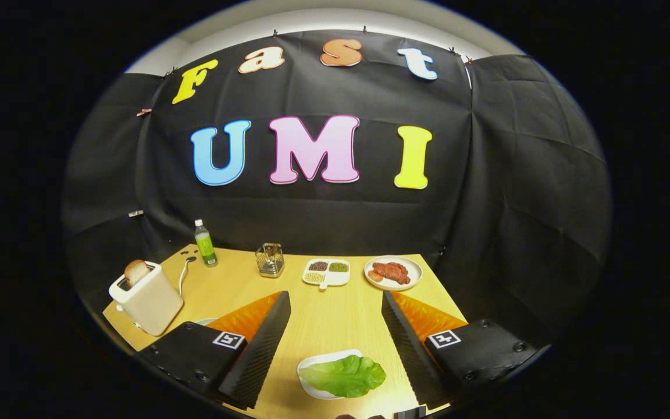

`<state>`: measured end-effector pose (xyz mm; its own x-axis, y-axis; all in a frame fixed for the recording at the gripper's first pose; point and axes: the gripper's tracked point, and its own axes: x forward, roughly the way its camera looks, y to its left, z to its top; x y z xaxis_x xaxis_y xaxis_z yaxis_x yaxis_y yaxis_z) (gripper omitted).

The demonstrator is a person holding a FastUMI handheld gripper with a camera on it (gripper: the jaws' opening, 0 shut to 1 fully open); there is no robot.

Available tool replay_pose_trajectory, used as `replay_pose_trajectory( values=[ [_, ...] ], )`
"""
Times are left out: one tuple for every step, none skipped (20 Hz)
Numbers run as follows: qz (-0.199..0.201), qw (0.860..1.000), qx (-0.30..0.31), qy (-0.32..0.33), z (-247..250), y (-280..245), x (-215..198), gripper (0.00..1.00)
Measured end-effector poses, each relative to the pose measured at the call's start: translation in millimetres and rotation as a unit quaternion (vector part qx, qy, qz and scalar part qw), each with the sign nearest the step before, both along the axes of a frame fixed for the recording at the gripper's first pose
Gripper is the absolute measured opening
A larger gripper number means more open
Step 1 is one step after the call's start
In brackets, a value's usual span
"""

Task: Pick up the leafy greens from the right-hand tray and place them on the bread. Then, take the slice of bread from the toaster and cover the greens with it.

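Note:
A green lettuce leaf [344, 375] lies on a small white tray [315, 364], on the wooden table between my two fingers and close to their base. My gripper [335, 298] is open wide and holds nothing; its fingertips reach past the leaf. To the left of the left finger stands a white toaster [148, 298] with a slice of bread [135, 272] sticking up from its slot. A sliver of a pale plate [206, 320] peeks out beside the left finger; what lies on it is hidden.
Beyond the fingertips, along the back of the wooden table [323, 320], stand a green bottle [205, 243], a wire holder [270, 259], a white divided dish of grains [327, 272] and a plate of meat [393, 272].

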<state>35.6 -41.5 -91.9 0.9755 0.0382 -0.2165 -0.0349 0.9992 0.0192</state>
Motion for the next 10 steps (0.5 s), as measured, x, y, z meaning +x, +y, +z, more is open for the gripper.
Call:
replay_pose_trajectory(
  values=[
    [0.006,1.000,0.003,0.014,-10.7,-1.1,-0.6,0.98],
    [0.013,1.000,0.005,0.026,-20.2,-1.6,-1.6,0.98],
    [0.019,0.999,0.006,0.037,-29.4,-3.5,-1.8,0.98],
    [0.027,0.998,0.005,0.048,-40.2,-5.3,-2.0,0.98],
    [0.036,0.998,0.003,0.059,-50.5,-6.7,-1.4,0.98],
    [0.046,0.996,-0.001,0.071,-62.2,-8.0,-1.5,0.98],
    [0.057,0.995,-0.005,0.085,-75.0,-9.1,-1.0,0.98],
    [0.067,0.992,-0.011,0.103,-90.5,-11.2,0.1,0.98],
    [0.077,0.989,-0.016,0.126,-106.0,-14.4,-0.8,0.98],
    [0.087,0.985,-0.019,0.145,-121.8,-16.4,-0.8,0.98]
  ],
)
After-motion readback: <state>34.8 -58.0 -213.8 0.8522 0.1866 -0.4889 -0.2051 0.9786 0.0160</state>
